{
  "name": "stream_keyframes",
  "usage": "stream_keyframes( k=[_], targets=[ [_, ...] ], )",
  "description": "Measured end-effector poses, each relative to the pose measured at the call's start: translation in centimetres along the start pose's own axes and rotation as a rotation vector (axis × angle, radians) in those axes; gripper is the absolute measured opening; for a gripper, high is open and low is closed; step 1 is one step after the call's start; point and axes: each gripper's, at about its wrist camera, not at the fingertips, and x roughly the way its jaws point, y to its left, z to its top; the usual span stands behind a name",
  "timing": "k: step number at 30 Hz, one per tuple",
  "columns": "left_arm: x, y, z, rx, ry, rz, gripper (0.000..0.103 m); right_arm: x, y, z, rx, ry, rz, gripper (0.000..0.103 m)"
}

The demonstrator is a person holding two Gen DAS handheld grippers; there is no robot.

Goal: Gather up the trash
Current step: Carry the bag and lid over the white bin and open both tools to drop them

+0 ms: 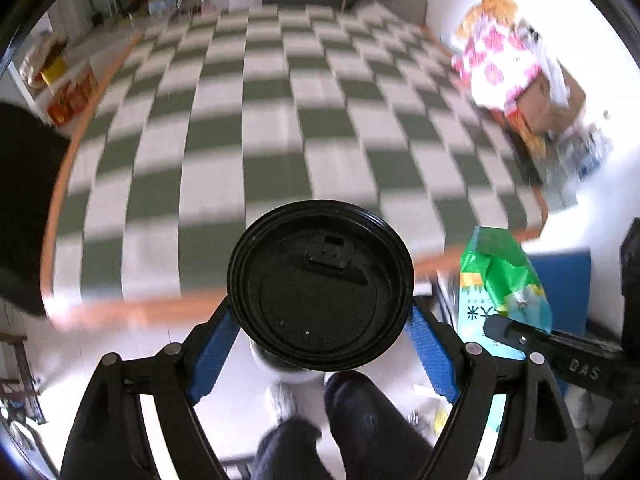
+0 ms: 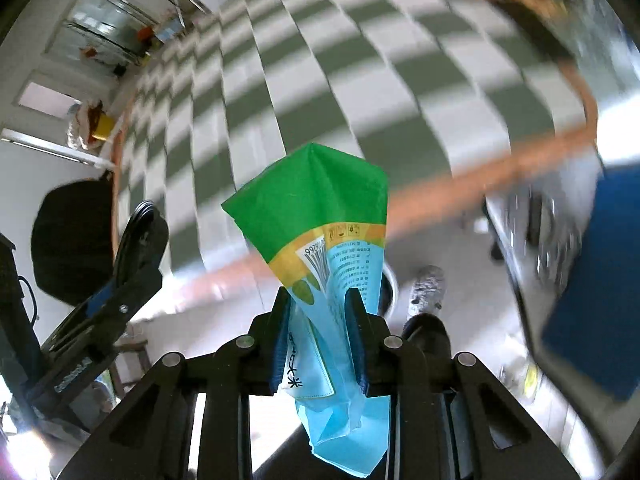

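Left gripper (image 1: 320, 332) clamped across a black cup lid (image 1: 320, 286), blue pads on its two sides. Right gripper (image 2: 318, 344) pinched on a green-and-blue wrapper (image 2: 320, 240), which sticks out beyond the tips. Checkered bed (image 1: 280, 120) ahead of both, blurred.

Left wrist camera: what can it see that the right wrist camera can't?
Only the left wrist view shows the flat top of the black cup lid held by the left gripper, and a pink flowery bundle. Only the right wrist view shows the right gripper pinching the green and blue packet, with its barcode. Both show the checked bed cover and the packet.
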Motion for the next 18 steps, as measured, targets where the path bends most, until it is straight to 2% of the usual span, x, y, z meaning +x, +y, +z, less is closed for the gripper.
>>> stream_keyframes(
  k=[3, 7, 9, 11, 16, 18],
  targets=[
    [2.3, 1.3, -4.6, -0.045, 0.089, -0.003, 0.081, 3.4, -2.2, -4.2, 0.03, 0.099, -0.011, 0.028],
    [8.8, 3.2, -9.4, -0.146, 0.203, 0.0, 0.081, 9.9, -5.3, -7.1, 0.041, 0.211, -0.04, 0.028],
    [12.4, 3.9, -10.7, -0.176, 0.225, -0.006, 0.081, 13.9, -6.8, -7.5, 0.044, 0.246, -0.04, 0.028],
    [17.7, 4.9, -12.0, -0.212, 0.26, 0.007, 0.081, 18.8, -8.6, -7.5, 0.057, 0.27, -0.034, 0.028],
    [28.4, 7.5, -13.7, -0.298, 0.303, 0.008, 0.081, 30.9, -11.8, -5.6, 0.086, 0.313, 0.01, 0.028],
    [32.5, 8.4, -14.0, -0.325, 0.327, -0.028, 0.081, 35.0, -12.6, -4.9, 0.094, 0.326, 0.024, 0.028]
  ],
)
